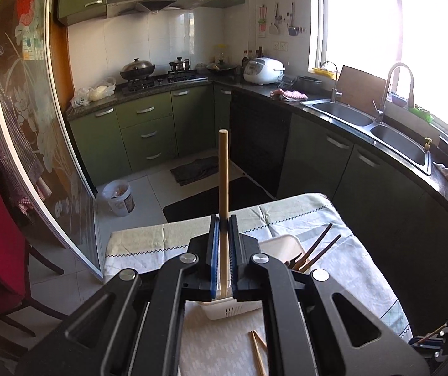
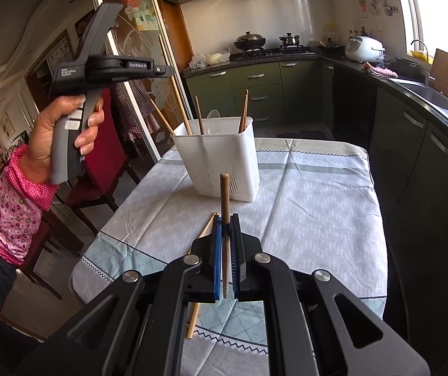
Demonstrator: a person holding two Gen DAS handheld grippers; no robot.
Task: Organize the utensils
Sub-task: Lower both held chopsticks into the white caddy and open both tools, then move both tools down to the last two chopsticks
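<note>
Left gripper (image 1: 223, 219), jaws clamped on a light bamboo chopstick (image 1: 223, 172), is raised above the white utensil caddy (image 2: 217, 159) on the cloth-covered table (image 2: 318, 203). Right gripper (image 2: 226, 219) is closed on a dark chopstick (image 2: 224, 194), nearer than the caddy. Loose chopsticks (image 2: 205, 232) lie on the cloth, left of the right gripper. For a clean drop, tilt each stick tip-down over the caddy's open top, clear of the sticks and clear spoon (image 2: 214, 122) already inside, before releasing.

We see a white rice cooker (image 1: 263, 70) on the dark counter at upper right. A lidded wok (image 1: 138, 69) sits on the stove, and a double sink (image 1: 371, 125) lies under the window.
</note>
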